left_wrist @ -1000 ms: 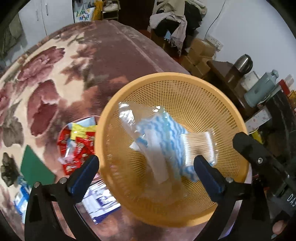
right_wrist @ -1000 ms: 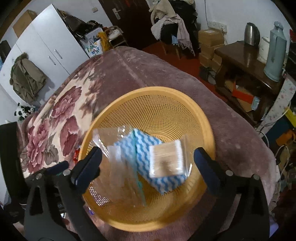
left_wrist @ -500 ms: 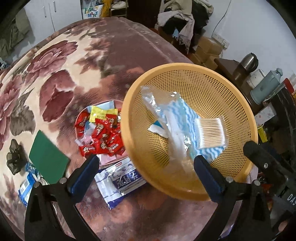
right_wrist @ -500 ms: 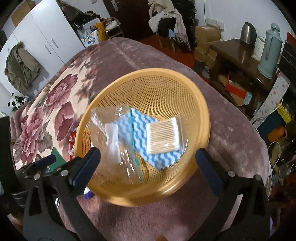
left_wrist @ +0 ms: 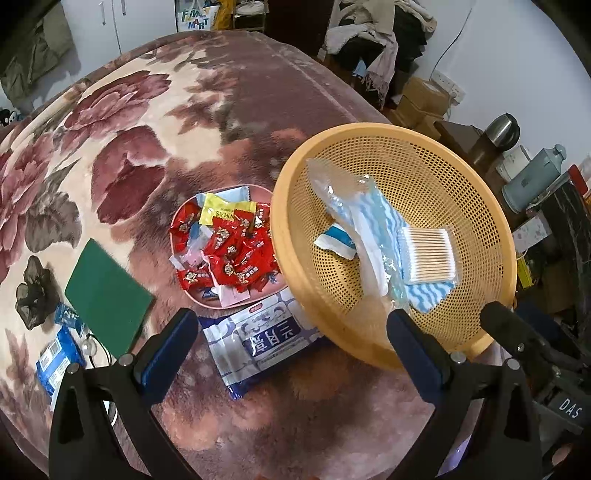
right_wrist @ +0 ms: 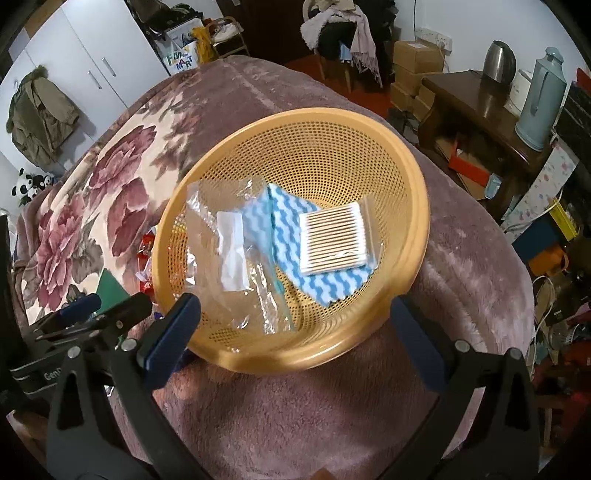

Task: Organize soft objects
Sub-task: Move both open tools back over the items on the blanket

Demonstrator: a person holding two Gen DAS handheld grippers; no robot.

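Both grippers have pulled back from the orange basket [right_wrist: 413,206], jaws apart.

Bed cover: plush mauve blanket [left_wrist: 236,110] with large dark red flowers, spread under everything.
Wardrobe: white doors [right_wrist: 92,70] with slim metal handles, far left.
Coat: olive green hooded jacket [right_wrist: 37,114] hanging beside the wardrobe.
Side table: dark wooden table [right_wrist: 476,107] at right, carrying a steel electric kettle [right_wrist: 498,61] and a tall pale blue thermos flask [right_wrist: 543,99].
Boxes: stacked brown cardboard cartons [right_wrist: 410,70] against the wall.
Chair: draped with pale clothes [right_wrist: 347,26].

white wardrobe [right_wrist: 92,70], dark wooden table [right_wrist: 476,110], clothes-heaped chair [right_wrist: 340,33].
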